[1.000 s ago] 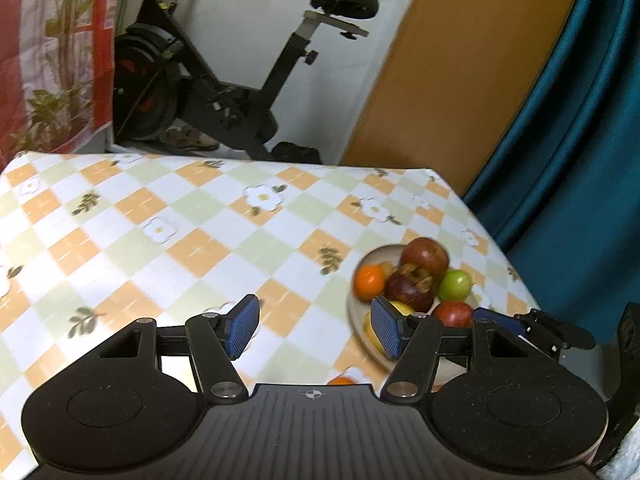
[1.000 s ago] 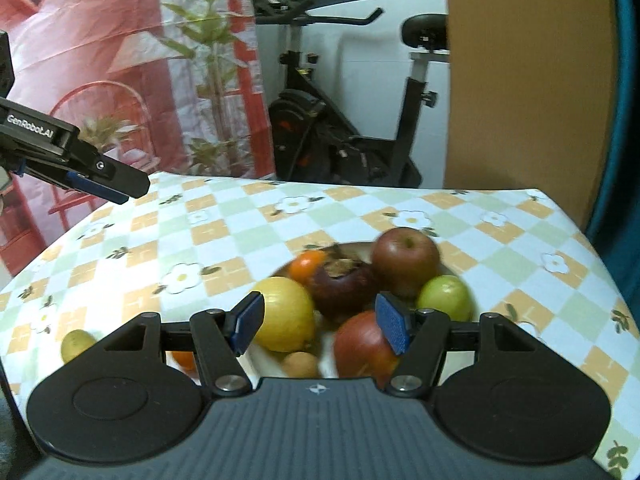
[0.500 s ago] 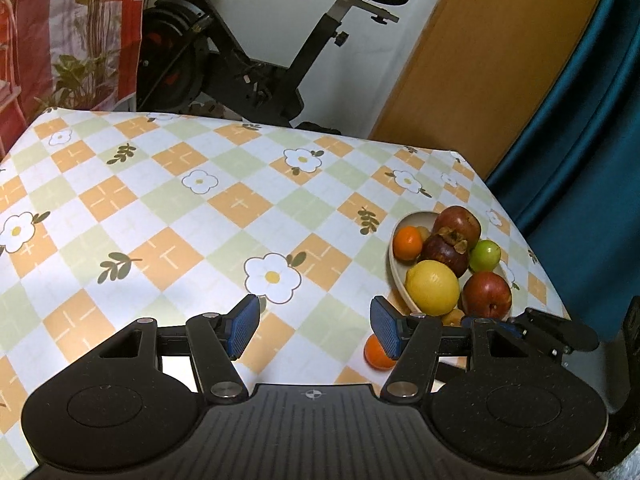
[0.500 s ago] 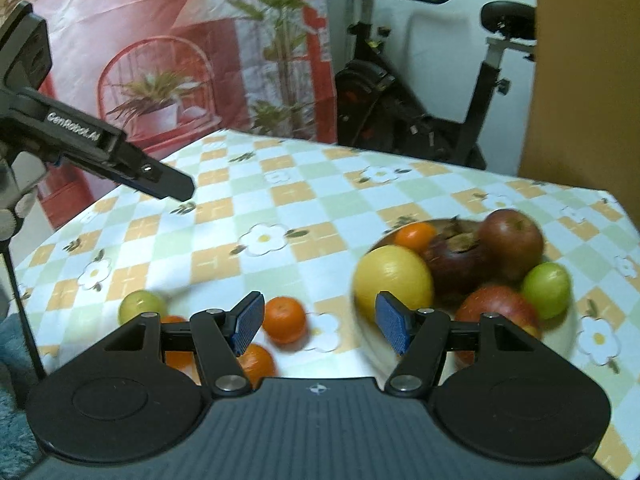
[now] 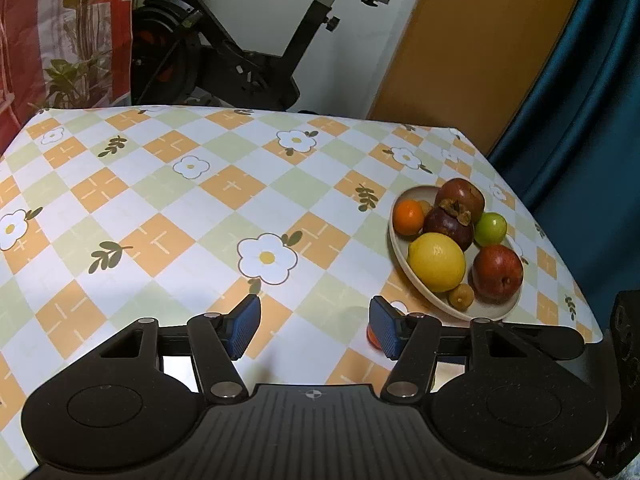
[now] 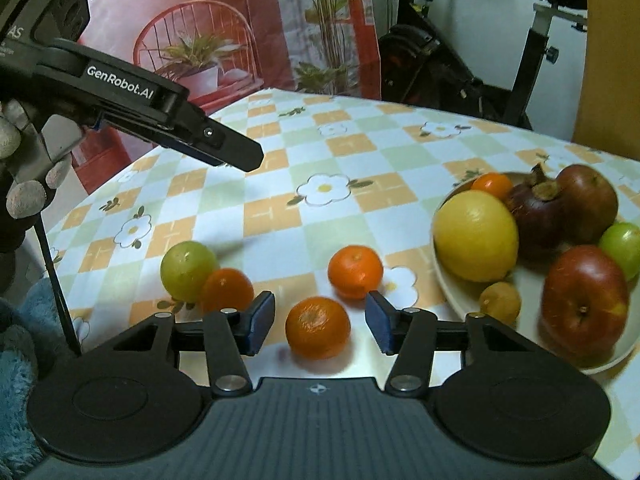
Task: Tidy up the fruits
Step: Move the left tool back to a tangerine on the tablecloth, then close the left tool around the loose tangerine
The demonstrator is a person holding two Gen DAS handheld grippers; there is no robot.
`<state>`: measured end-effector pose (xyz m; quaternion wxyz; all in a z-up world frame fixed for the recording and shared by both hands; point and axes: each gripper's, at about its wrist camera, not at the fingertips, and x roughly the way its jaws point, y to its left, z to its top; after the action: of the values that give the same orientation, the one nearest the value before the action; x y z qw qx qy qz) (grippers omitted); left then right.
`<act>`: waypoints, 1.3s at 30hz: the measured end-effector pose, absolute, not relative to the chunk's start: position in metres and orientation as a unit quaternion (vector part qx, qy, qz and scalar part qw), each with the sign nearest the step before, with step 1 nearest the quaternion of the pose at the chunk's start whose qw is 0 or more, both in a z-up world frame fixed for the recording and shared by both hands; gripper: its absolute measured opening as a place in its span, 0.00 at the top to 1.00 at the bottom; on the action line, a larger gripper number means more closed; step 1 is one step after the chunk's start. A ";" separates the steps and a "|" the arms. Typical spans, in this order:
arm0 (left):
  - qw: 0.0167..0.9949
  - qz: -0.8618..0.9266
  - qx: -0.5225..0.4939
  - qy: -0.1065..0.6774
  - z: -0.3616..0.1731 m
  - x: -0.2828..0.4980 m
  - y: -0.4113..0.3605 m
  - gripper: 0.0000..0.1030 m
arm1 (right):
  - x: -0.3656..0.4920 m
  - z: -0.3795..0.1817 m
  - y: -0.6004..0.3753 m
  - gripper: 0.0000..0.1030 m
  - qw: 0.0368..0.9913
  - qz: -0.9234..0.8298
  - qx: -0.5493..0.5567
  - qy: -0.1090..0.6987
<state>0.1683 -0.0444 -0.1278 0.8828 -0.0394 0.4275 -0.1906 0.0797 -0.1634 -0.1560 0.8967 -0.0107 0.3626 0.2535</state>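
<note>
A cream bowl (image 6: 452,296) at the table's right holds a lemon (image 6: 476,236), two red apples, a dark mangosteen, a green fruit, a tangerine and a small brown fruit; it also shows in the left wrist view (image 5: 400,252). On the cloth lie three tangerines (image 6: 318,328) (image 6: 355,271) (image 6: 227,290) and a green fruit (image 6: 188,270). My right gripper (image 6: 320,322) is open, its jaws either side of the nearest tangerine. My left gripper (image 5: 314,326) is open and empty above the cloth; it shows from the side at the upper left of the right wrist view (image 6: 240,156).
The table (image 5: 200,200) has a checked flower-print cloth. An exercise bike (image 5: 240,52) stands behind it, with a wooden panel (image 5: 460,48) and a teal curtain (image 5: 592,100) at the right. A blue fluffy cloth (image 6: 20,360) lies at the near left edge.
My right gripper has swung left from over the bowl to the loose tangerines. My left gripper has drawn back and turned, so the bowl now lies further off to its right.
</note>
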 end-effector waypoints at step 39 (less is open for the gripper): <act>0.844 -0.216 0.030 0.491 -0.184 0.190 -0.128 0.50 | 0.062 -0.143 -0.286 0.61 0.930 0.134 0.104 0.325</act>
<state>0.1899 -0.1283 -0.1838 0.8437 0.0304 0.4905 -0.2157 0.0617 -0.2856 -0.1429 0.9304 0.1044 0.3249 0.1337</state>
